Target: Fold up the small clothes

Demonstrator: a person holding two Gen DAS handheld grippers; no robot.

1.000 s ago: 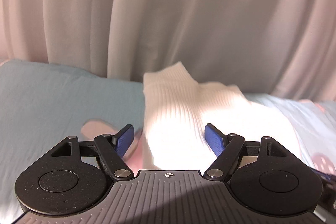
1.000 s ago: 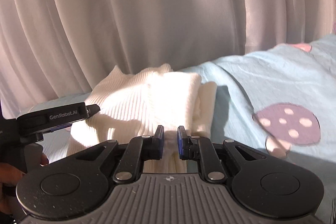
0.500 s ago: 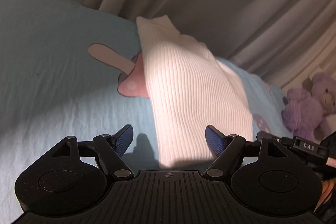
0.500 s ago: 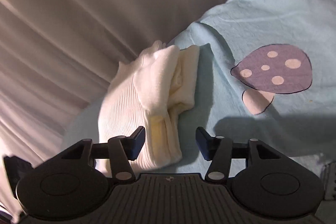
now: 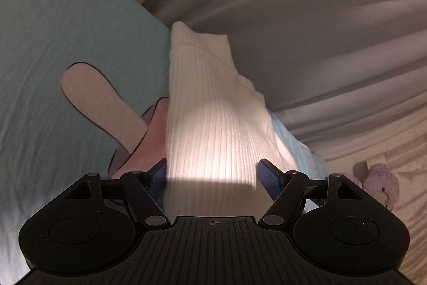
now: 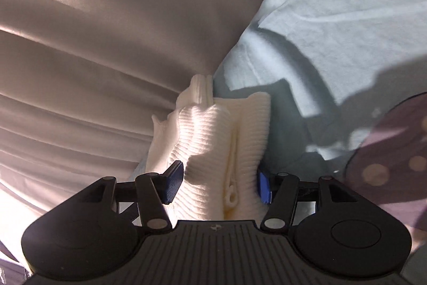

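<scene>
I've got the left gripper (image 5: pixel 212 176) low over the bed, and its jaws are easing inward with the near end of the white ribbed garment (image 5: pixel 213 111) lying between them. The blue pads aren't pressing the knit; the left one sits right at the cloth's edge, the right one just off it. From this side the garment's long axis runs away from me, straight up the view toward the beige curtain (image 5: pixel 307 18), its far narrow end tipped up against the folds. It lies on the light blue bedsheet (image 5: pixel 53 31), partly covering a pink popsicle print (image 5: pixel 106 103). A purple plush toy (image 5: pixel 381 183) sits well off to the right.

On the right gripper (image 6: pixel 217 184), the jaws are spreading, the folded bundle of the same white ribbed garment (image 6: pixel 213 146) between them. I can't tell whether the pads touch the knit. Here too the ribs and the fold lines run lengthwise away from me toward the curtain (image 6: pixel 106 31), with the bedsheet (image 6: pixel 333 18) rising to the right and a purple spotted print (image 6: pixel 387 159) beside it.
</scene>
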